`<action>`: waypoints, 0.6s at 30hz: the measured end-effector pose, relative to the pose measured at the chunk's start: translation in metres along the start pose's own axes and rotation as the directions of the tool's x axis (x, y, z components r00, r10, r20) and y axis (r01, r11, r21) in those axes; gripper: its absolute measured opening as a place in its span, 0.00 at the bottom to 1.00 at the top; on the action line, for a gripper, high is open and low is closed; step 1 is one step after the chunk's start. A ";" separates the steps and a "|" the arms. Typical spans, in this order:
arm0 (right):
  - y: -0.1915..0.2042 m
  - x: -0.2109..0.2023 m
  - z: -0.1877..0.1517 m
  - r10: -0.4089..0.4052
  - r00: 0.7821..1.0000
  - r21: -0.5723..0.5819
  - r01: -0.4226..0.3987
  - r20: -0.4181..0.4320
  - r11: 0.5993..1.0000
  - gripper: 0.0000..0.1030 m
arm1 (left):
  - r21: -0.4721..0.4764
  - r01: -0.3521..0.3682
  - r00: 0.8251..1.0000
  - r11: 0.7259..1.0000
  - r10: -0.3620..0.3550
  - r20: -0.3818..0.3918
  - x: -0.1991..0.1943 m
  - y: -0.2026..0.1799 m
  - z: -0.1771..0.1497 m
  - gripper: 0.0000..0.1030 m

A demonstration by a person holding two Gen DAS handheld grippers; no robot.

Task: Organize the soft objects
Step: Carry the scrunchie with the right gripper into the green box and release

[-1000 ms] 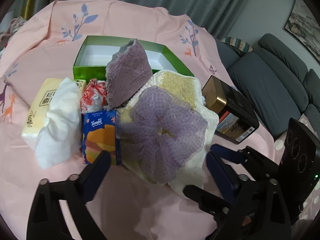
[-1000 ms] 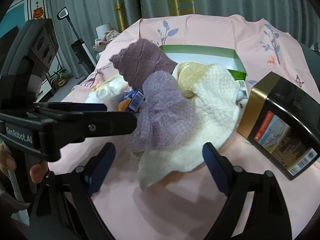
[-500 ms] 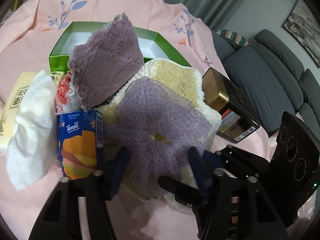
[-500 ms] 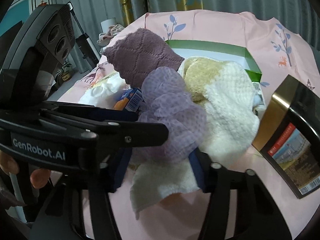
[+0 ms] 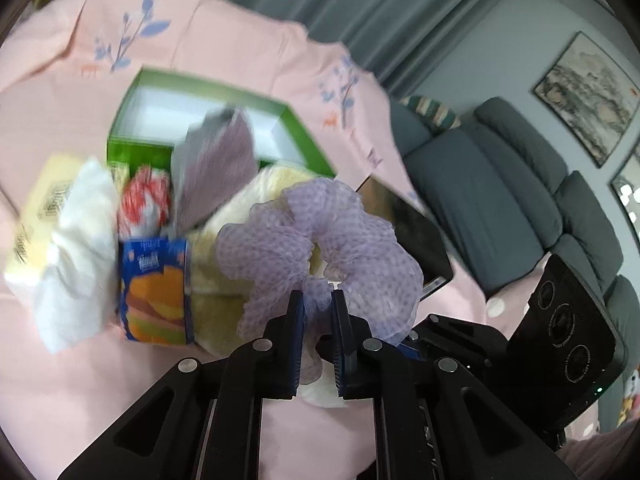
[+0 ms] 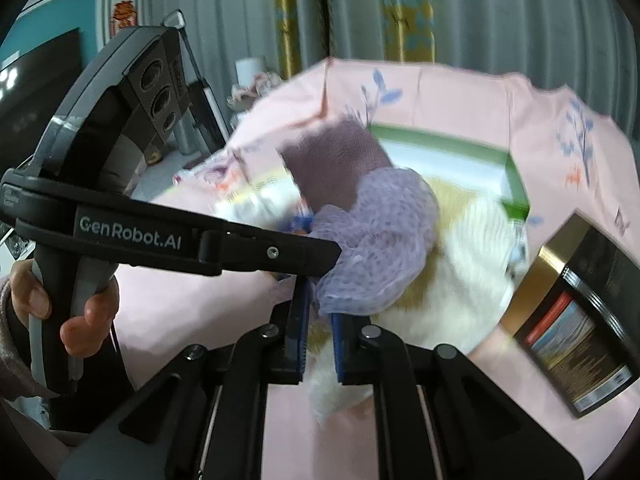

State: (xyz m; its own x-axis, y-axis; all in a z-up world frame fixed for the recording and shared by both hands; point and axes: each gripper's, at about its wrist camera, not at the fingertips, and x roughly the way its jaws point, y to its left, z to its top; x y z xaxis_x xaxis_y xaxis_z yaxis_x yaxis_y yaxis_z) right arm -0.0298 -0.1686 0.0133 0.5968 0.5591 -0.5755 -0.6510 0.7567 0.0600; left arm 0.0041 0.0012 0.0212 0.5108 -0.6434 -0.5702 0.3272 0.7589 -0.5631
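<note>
Now both tongs pinched on soft goods, jaws just drawn together over the past moment. Left tongs (image 5: 318, 300) clamped on the near frill of the lilac mesh scrunchie (image 5: 320, 252), fabric bunched between the blue pads, the ring of it fanned out just ahead. Right tongs (image 6: 319, 320) closed likewise, low beside the left tongs, with the lower edge of the scrunchie (image 6: 376, 236) and a fold of the cream-and-yellow fluffy towel (image 6: 460, 280) crowded between the pads; cannot tell which of the two is truly gripped there. Scrunchie lying atop the towel, on the pink counter cloth (image 5: 100, 380). Mauve plush cloth (image 5: 216, 168) propped behind, leaning over the near wall of the open green box (image 5: 136, 148). Blue tissue pack (image 5: 156, 292) upright just left of the towel, a red-and-white bundle (image 5: 146, 200) behind it, a crumpled white tissue (image 5: 76, 248) and yellow tissue packet (image 5: 36, 200) further left. Black-and-gold tin (image 6: 576, 320) to the right, near the towel's edge. Person's hand (image 6: 72, 312) wrapped round the left handle.
</note>
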 end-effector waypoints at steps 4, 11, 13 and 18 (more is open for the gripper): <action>0.001 -0.013 0.029 -0.016 0.998 -0.051 0.019 0.062 0.999 0.09 | 0.053 -0.005 0.999 0.999 0.002 0.055 -0.019 -0.017 0.025 0.11; -0.028 -0.009 0.093 -0.067 0.986 -0.082 0.080 0.155 0.993 0.09 | 0.129 -0.058 0.990 0.990 0.041 0.136 -0.020 -0.037 0.093 0.11; -0.042 0.002 0.107 -0.073 0.985 -0.071 0.085 0.157 0.994 0.09 | 0.132 -0.082 0.989 0.988 0.064 0.135 -0.010 -0.036 0.113 0.11; -0.080 0.045 0.133 -0.091 0.990 -0.010 0.093 0.105 0.996 0.10 | 0.077 -0.101 0.992 0.992 0.095 0.084 0.025 -0.008 0.154 0.11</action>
State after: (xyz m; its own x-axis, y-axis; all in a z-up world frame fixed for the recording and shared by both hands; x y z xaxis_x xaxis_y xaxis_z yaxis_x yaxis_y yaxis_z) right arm 0.1116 -0.1594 0.0914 0.6997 0.5200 -0.4899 -0.5975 0.8019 -0.0022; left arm 0.1371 -0.0057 0.1035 0.6046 -0.5579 -0.5685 0.3339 0.8255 -0.4550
